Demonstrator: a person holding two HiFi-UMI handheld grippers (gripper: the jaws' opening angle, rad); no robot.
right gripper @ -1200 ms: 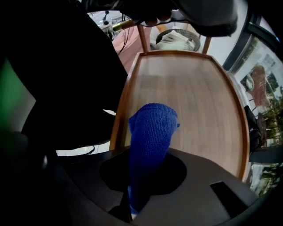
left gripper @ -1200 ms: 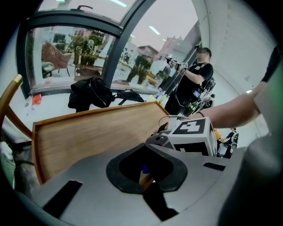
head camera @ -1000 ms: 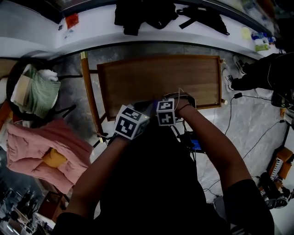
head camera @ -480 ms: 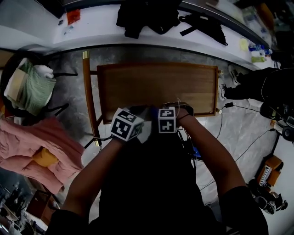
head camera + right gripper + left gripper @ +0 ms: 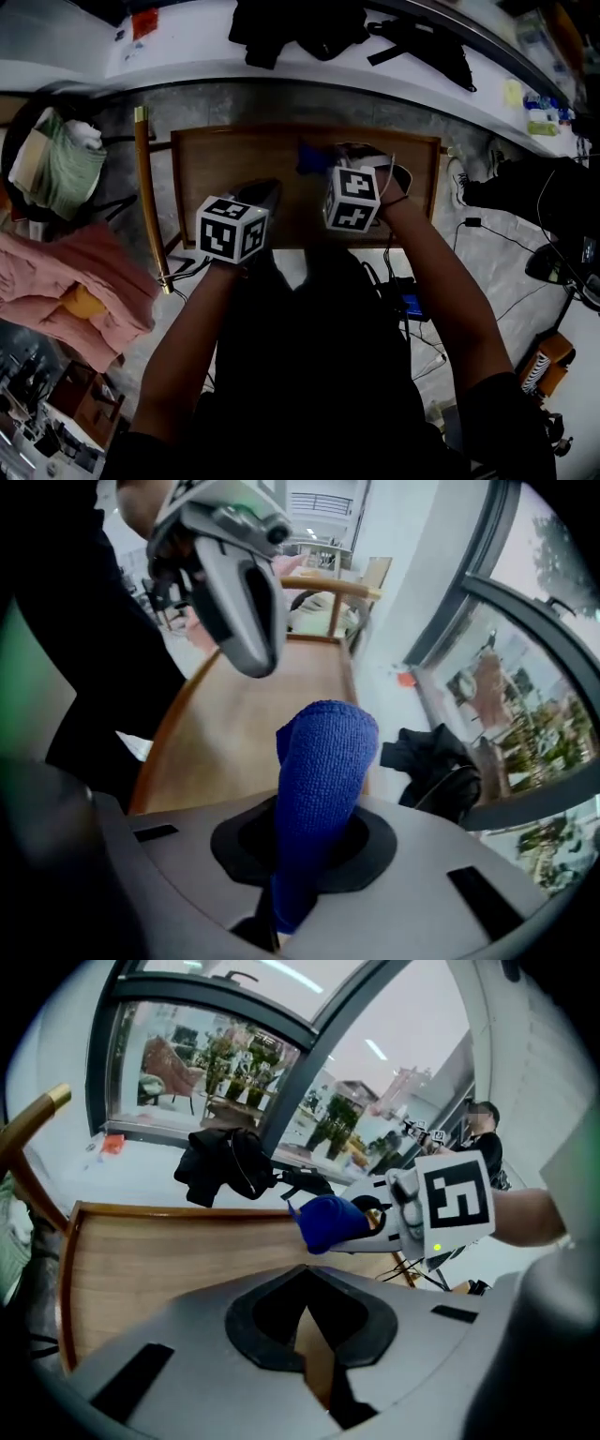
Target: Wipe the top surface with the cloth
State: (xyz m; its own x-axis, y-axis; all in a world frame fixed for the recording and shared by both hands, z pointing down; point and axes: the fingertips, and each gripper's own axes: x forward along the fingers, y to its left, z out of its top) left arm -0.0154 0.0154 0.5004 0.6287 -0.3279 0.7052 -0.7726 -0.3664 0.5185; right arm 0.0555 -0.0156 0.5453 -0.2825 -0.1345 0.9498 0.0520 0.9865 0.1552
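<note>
Right hand-held gripper (image 5: 267, 925) pinches the soft-looking blue cloth (image 5: 323, 761) by one end above the bench (image 5: 234, 155); left hand-held gripper (image 5: 314, 1335) closed, empty.

The person wears a black short-sleeved top (image 5: 309, 375). The left gripper (image 5: 307, 1330) and right gripper (image 5: 281, 907) share one build: a smooth grey shell with a black recess. Each carries a white cube with black square markers, left (image 5: 232, 230) and right (image 5: 353, 199). A small green light (image 5: 438, 1247) glows on the right one.
</note>
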